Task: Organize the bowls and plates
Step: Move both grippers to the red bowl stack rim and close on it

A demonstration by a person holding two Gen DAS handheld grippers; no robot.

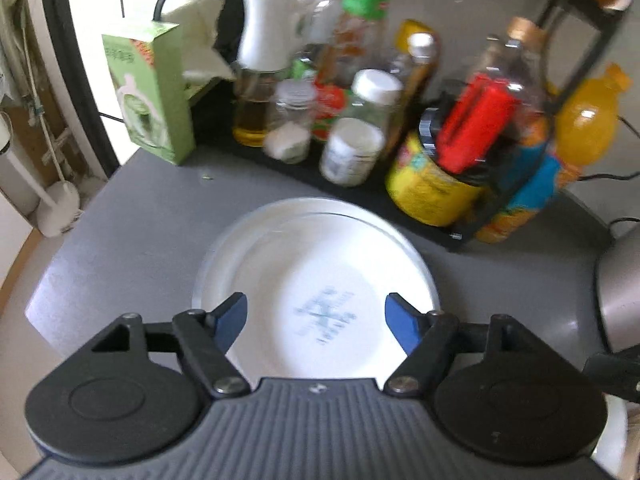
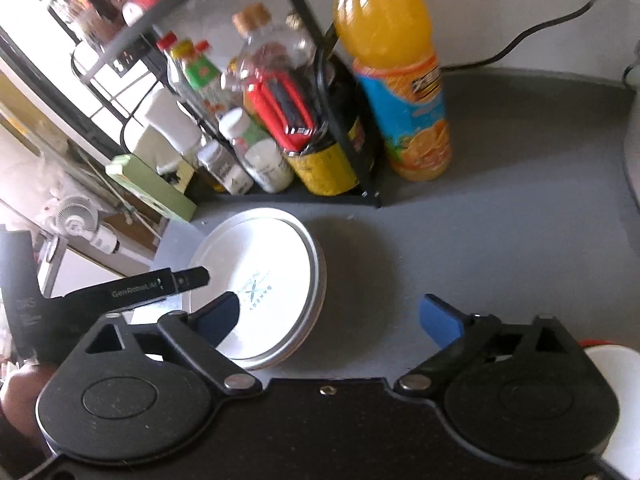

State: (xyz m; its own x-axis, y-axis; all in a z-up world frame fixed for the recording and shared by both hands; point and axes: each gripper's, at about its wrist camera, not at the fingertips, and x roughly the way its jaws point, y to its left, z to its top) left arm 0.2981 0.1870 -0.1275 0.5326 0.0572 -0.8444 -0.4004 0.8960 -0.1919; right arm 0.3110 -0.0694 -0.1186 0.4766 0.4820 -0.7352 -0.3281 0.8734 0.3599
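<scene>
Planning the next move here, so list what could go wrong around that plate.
The white round plate lies near the grey counter's left edge, so a nudge could slide it off. The tall orange juice bottle stands unsupported beside the black wire rack; a wide swing could topple it.

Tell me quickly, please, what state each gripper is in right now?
Left gripper: open, holding nothing, above the white plate.
Right gripper: open, holding nothing, above the grey countertop.
</scene>
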